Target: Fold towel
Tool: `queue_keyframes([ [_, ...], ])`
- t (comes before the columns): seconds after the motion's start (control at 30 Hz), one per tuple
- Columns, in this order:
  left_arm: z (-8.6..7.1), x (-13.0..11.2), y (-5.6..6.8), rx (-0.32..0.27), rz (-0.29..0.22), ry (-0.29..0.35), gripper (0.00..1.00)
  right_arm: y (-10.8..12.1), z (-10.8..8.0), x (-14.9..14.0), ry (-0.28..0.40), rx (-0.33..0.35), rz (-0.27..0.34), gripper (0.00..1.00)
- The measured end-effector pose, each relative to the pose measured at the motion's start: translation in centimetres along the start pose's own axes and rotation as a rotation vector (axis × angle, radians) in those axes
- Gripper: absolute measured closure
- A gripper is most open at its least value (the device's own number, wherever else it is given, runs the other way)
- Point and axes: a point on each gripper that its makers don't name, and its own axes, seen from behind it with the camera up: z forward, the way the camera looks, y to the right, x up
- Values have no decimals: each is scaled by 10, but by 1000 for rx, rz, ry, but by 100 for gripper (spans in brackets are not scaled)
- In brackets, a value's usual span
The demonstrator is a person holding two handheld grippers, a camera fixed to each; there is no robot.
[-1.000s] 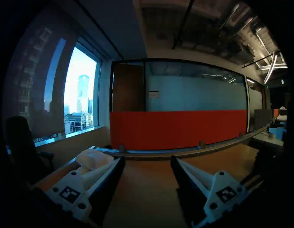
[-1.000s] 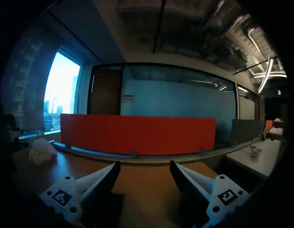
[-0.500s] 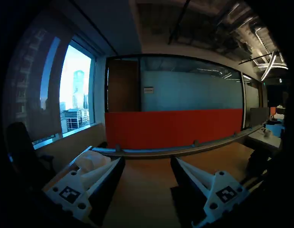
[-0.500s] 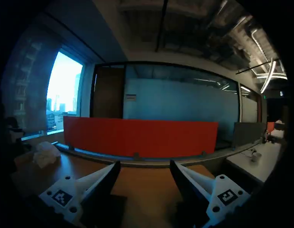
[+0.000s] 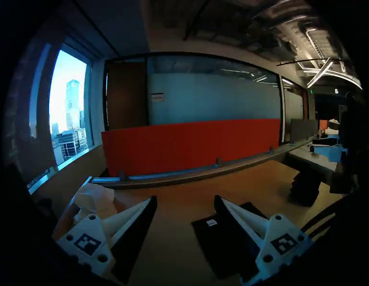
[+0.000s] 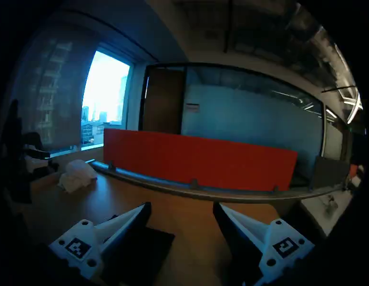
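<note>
In the left gripper view, the left gripper (image 5: 184,198) is held above a wooden desk (image 5: 172,238) with its two fingers spread apart and nothing caught between them. A black towel (image 5: 210,243) is seen lying flat on the desk, just under and beside the right-hand finger (a small white tag sits near its far edge). A crumpled white cloth (image 5: 94,200) lies at the desk's left end, near the window (image 5: 65,119), and a red partition (image 5: 194,143) runs along the far edge. In the right gripper view, the right gripper (image 6: 181,205) is likewise held open and empty over the desk (image 6: 194,238). The black towel (image 6: 153,245) is seen beneath the left-hand finger, well apart from the white cloth (image 6: 77,174) far off to the left.
</note>
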Motion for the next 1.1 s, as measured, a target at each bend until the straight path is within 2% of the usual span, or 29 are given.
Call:
queue_keyframes([
  [0.17, 3, -16, 18, -75, 13, -52, 12, -18, -1, -17, -69, 105, -31, 0],
  [0.37, 3, -30, 27, -113, 33, -95, 12, -31, 1, -28, -114, 177, -63, 0],
  [0.77, 10, -68, 36, -141, 63, -155, 12, -54, 10, -62, -176, 249, -93, 0],
  [1.1, 23, -118, 57, -191, 86, -223, 12, -57, 16, -118, -260, 262, -95, 0],
])
